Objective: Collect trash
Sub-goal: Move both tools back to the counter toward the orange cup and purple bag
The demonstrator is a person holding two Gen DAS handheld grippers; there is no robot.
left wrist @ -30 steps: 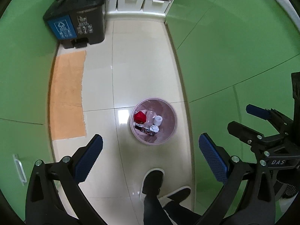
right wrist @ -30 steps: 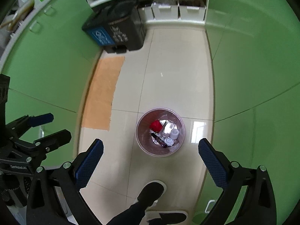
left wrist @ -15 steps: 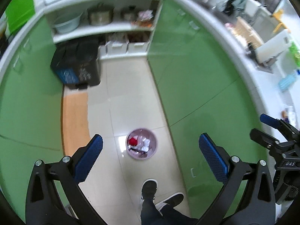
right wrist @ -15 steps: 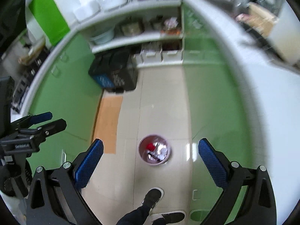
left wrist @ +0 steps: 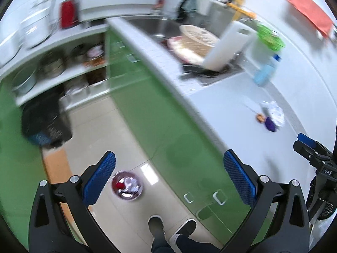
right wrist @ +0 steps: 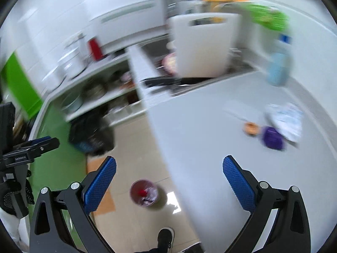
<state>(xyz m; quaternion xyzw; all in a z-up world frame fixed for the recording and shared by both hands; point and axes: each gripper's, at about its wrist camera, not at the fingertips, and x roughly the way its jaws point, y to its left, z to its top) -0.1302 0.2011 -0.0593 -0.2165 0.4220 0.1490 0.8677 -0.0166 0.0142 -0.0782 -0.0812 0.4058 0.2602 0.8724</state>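
A small pink bin [left wrist: 127, 186] [right wrist: 144, 193] stands on the tiled floor far below, holding a red scrap and white litter. On the white counter [left wrist: 231, 113] [right wrist: 202, 126] lie a purple wrapper [left wrist: 270, 124] [right wrist: 272, 137], an orange-brown bit [left wrist: 260, 118] [right wrist: 250, 127] and crumpled white paper [left wrist: 276, 112] [right wrist: 286, 119]. My left gripper [left wrist: 168, 176] is open and empty, high above the floor by the green cabinet [left wrist: 160, 113]. My right gripper [right wrist: 169, 178] is open and empty over the counter's edge. It also shows at the left wrist view's right rim [left wrist: 309, 149].
A sink [left wrist: 168, 29] holds a woven basket [left wrist: 200, 37] and a leaning white cutting board [left wrist: 227, 46] [right wrist: 202, 44]. A blue bottle [left wrist: 265, 71] [right wrist: 280, 65] stands beside it. A dark pedal bin [left wrist: 45, 122] [right wrist: 90, 130] and shelves of pots sit at the back. A person's shoes [left wrist: 168, 227] are below.
Both grippers have risen and tilted up from the floor bin; the counter, sink and trash there have come into view. The bin looks much smaller. Both stay open.
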